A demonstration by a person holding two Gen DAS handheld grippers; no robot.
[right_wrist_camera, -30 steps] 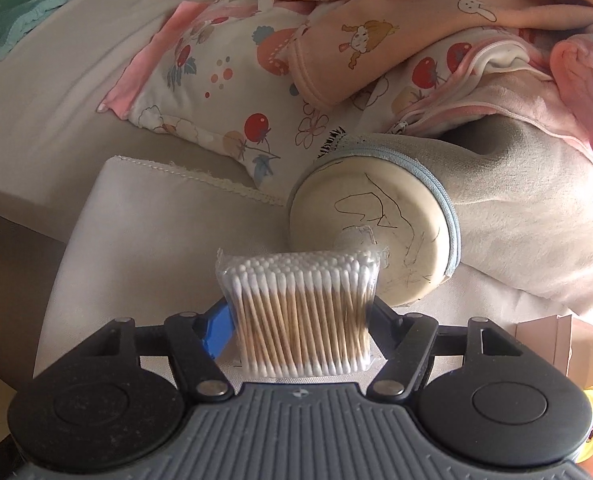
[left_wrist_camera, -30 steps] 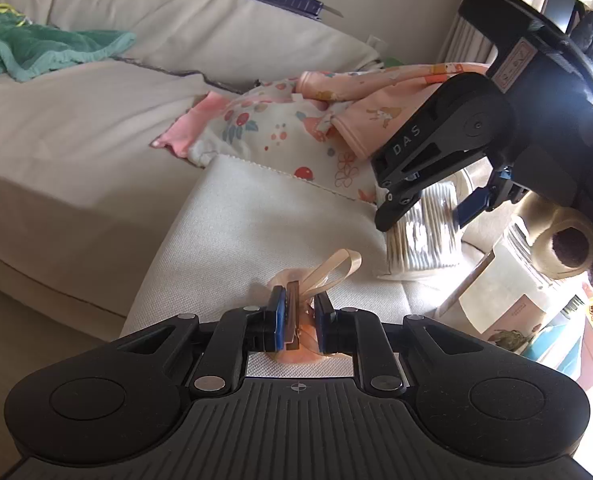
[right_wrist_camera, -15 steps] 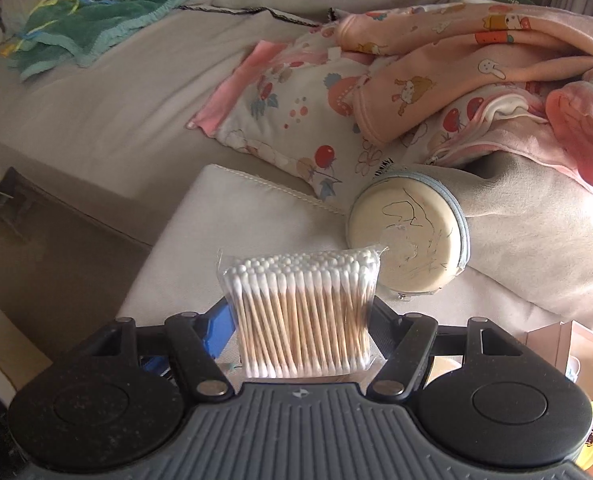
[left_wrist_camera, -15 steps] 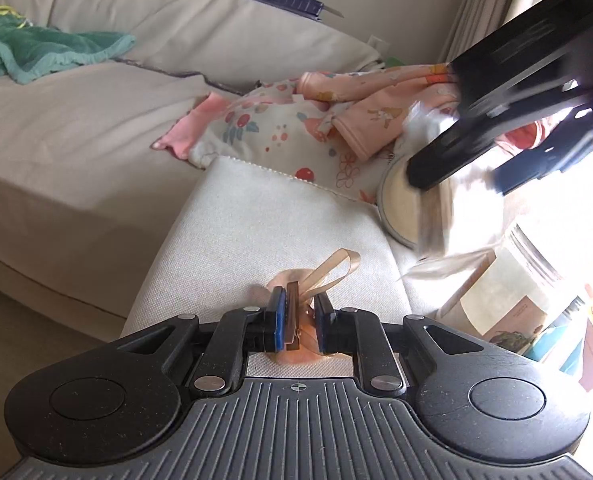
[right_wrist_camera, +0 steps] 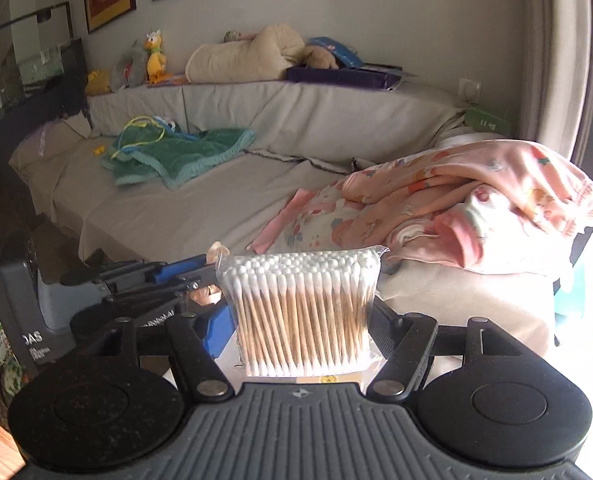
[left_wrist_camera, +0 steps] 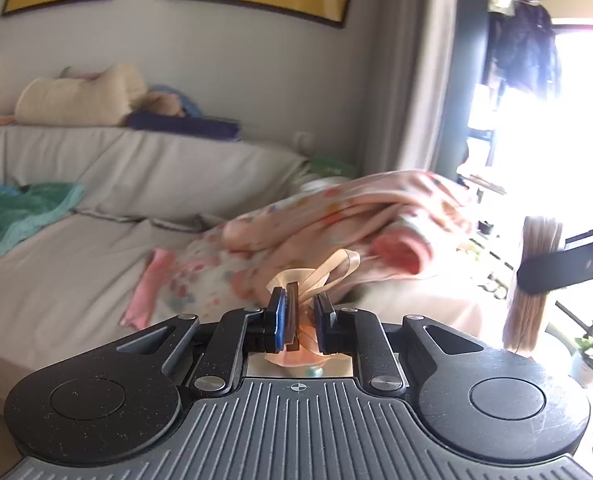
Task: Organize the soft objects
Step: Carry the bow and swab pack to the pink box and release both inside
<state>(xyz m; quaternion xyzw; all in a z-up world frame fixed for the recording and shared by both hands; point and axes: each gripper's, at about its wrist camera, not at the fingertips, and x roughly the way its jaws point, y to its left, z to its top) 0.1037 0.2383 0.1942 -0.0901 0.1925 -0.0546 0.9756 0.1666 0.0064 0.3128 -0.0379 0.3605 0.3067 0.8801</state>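
At lower centre of the right wrist view, the right gripper point(right_wrist_camera: 304, 316) clamps a cotton swab pack point(right_wrist_camera: 302, 312). The left gripper point(left_wrist_camera: 299, 322) pinches a small peach ribboned item point(left_wrist_camera: 316, 280). Both are lifted, in transit. Beyond lie the pink blanket point(right_wrist_camera: 476, 196) and sofa point(right_wrist_camera: 200, 200). Next: select a drop-off location.
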